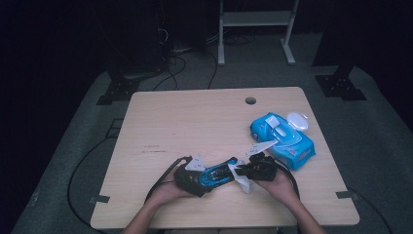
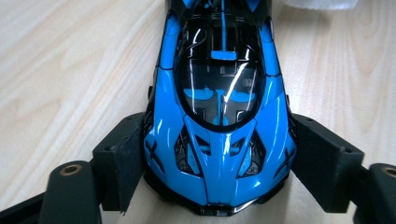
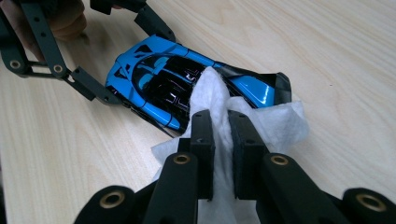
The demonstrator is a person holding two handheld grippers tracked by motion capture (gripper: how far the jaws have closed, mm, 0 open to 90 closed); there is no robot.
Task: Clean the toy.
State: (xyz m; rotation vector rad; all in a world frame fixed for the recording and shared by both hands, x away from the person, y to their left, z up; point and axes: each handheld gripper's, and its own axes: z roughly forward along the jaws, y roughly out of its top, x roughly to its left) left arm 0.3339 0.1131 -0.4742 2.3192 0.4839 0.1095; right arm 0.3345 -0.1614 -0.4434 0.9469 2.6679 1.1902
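Blue toy car sits on the wooden counter, near its front edge. Left hand-held gripper clamps the car's nose, 2 jaws pressed against its flanks. Right hand-held gripper pinches a white wipe, jaws nearly together; wipe touches the car's rear. Blue wipes pack lies just beyond.

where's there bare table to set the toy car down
Free: the light wooden table left and far of the blue toy car, up to the round cable hole. Crowded: the right side, with the blue wet-wipe pack beside the right gripper holding the white wipe.
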